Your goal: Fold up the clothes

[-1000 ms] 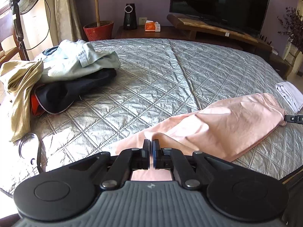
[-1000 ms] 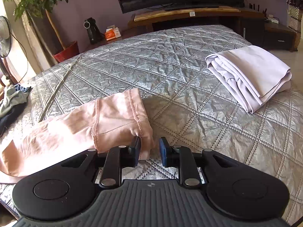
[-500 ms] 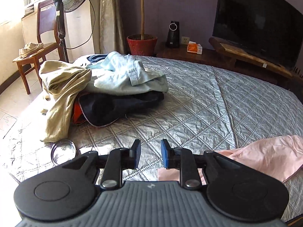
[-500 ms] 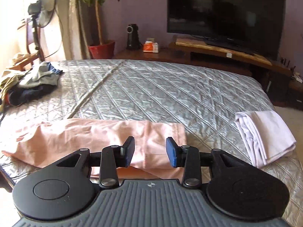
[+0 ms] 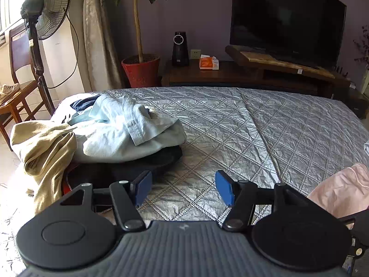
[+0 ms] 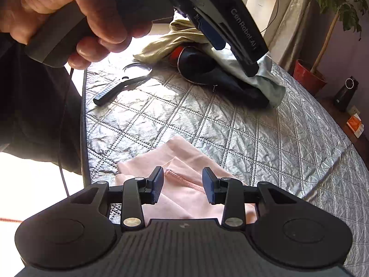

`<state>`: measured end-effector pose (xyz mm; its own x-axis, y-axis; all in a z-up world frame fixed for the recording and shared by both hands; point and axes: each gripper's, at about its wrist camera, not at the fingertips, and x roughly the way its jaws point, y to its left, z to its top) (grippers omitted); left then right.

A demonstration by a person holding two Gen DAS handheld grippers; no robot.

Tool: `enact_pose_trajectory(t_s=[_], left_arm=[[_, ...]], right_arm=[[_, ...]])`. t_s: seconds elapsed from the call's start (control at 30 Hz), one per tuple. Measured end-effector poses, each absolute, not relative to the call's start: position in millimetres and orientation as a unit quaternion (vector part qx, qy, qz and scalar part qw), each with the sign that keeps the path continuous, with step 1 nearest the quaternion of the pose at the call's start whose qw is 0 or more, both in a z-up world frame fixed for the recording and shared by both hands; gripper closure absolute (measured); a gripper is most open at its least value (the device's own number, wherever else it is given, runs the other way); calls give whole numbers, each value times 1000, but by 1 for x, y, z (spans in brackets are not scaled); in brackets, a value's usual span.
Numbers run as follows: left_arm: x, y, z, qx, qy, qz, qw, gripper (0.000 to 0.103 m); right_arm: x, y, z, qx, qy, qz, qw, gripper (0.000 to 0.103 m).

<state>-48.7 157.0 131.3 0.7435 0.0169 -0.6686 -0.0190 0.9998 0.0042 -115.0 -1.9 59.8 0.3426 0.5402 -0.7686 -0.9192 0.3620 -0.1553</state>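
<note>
A pink garment (image 6: 184, 184) lies on the silver quilted bed (image 6: 253, 143) near its front edge; its edge shows at the right of the left wrist view (image 5: 341, 189). My right gripper (image 6: 183, 185) is open and empty, hovering just above the pink cloth. My left gripper (image 5: 182, 188) is open wide and empty, above bare quilt (image 5: 230, 127), pointing toward a pile of unfolded clothes (image 5: 110, 133). The left gripper, held in a hand, also shows from the side in the right wrist view (image 6: 251, 69).
The pile holds a light blue garment (image 5: 129, 129), a beige one (image 5: 43, 152) and a dark zipped jacket (image 6: 207, 69). A magnifying glass (image 6: 122, 83) lies near the bed's left edge. A fan, chair, potted plant and TV stand behind the bed.
The left gripper let go of the pink garment, opened wide and swung toward the clothes pile. The right gripper opened further and turned left over the pink garment.
</note>
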Motion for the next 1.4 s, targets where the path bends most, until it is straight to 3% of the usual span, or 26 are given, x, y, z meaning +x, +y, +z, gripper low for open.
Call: enact_pose_trajectory(t_s=[0.17,0.33,0.37,0.4,0.6,1.03,1.1,1.2,1.4], left_arm=[[-37,176,136,-52,351,-1,935,46],[-31,170,142,-38,339,-14,940,46],[-31,169,142,-37,339,-18,940,46],[-31,167,143,-37,338,-22,940,46],[-32,167,145,-37,333,-23,942,46],[-30,172,147,-55,328,-6,943,44],[-29,172,146,-54,330,-5,942,43],[-27,171,143,-53,337,-5,940,42],[-27,170,142,-56,342,-8,938,42]], right_arm=[[-110,14,39,-329,336,491,734,59],[-107,23,32,-337,339,501,721,63],[-104,25,32,-327,349,503,720,68],[-101,25,32,-314,361,507,717,82],[-93,25,38,-274,379,503,727,102],[-73,23,88,-163,306,476,808,103],[-69,24,79,-158,325,479,800,102],[-72,23,60,-204,332,438,810,100],[-94,-17,66,-138,348,402,836,87]])
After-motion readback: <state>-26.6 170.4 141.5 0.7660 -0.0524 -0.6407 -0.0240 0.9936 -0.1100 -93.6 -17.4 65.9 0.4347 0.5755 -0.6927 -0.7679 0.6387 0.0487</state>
